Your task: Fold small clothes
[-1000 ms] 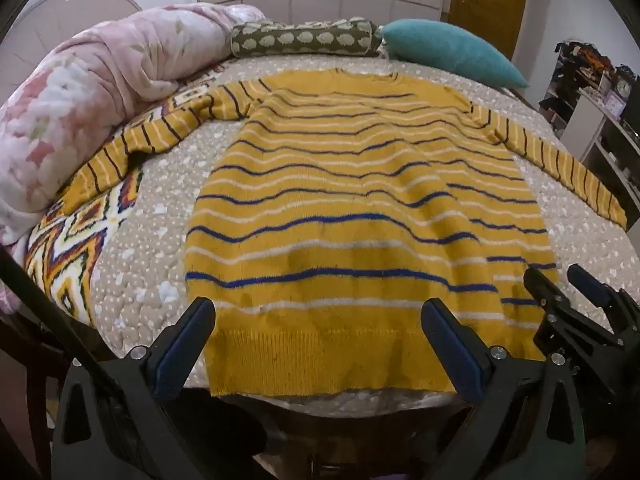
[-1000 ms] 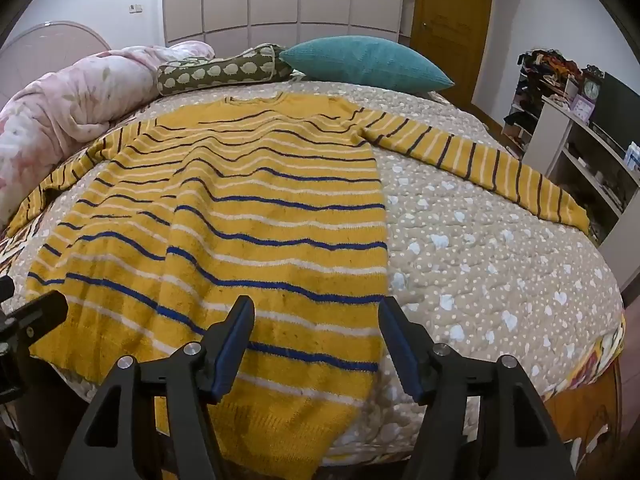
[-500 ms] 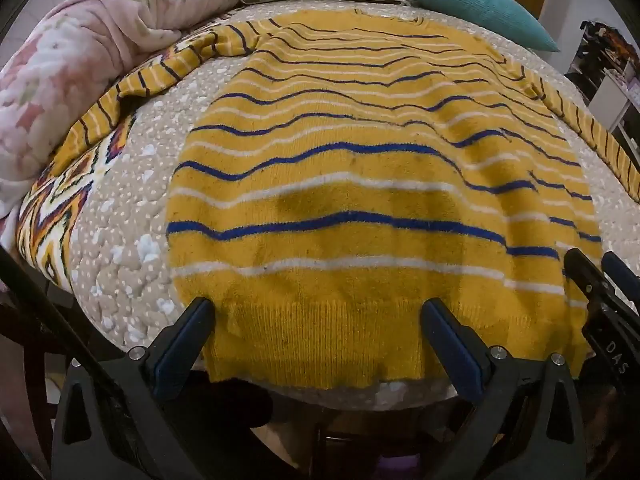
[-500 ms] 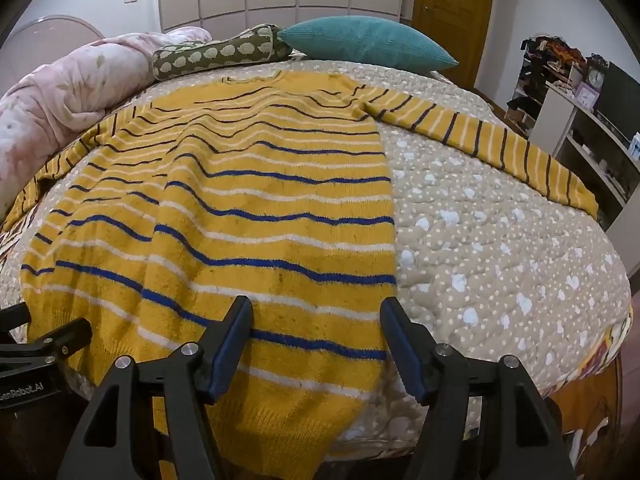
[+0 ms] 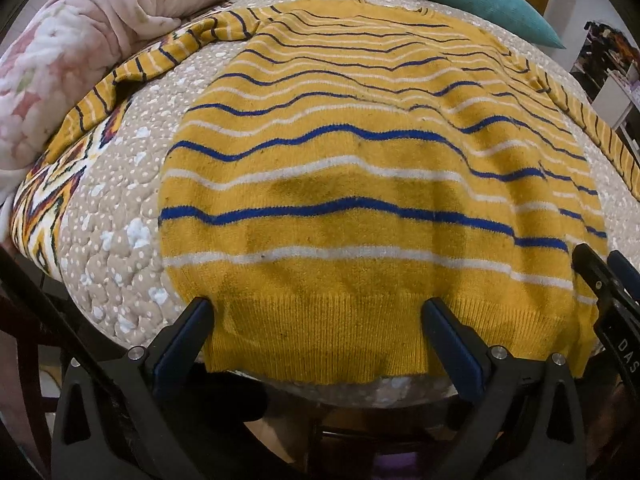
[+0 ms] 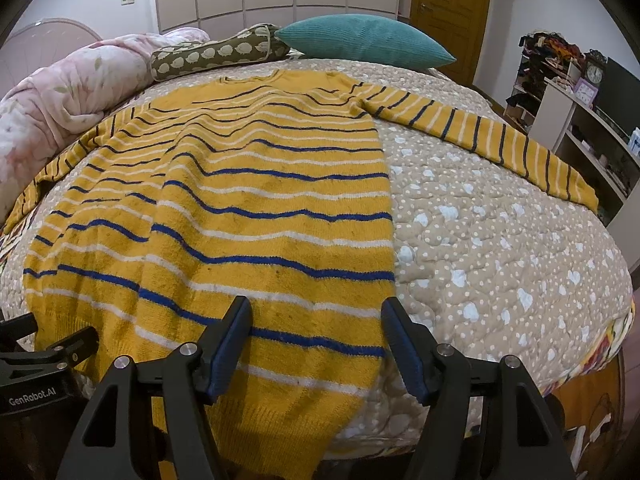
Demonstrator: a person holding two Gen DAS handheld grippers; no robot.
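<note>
Left gripper jaws were wide apart, nothing between them, blue pads at the lower middle of the left wrist frame over the ribbed hem of the sweater; contact with the knit could not be told. Right gripper jaws were also wide apart, holding nothing, poised over the sweater's lower right corner at the lower middle of its frame.

The sweater, yellow with blue and white stripes, lay flat and spread on the bed, hem hanging slightly past the near edge, neckline toward the top of both frames.

The left view showed the right gripper's tips at the right edge and a zigzag-patterned blanket at the left edge under one sleeve. The right view showed the other sleeve stretched toward the right of the frame, a white shelf unit at the far right, a wooden door at the top, and the left gripper's body at the lower left.

A pink quilt was bunched at the upper left, with a patterned bolster and a teal pillow along the top. Bare dotted bedcover lay to the right of the sweater in the right view, and a narrower strip to its left in the left view.
</note>
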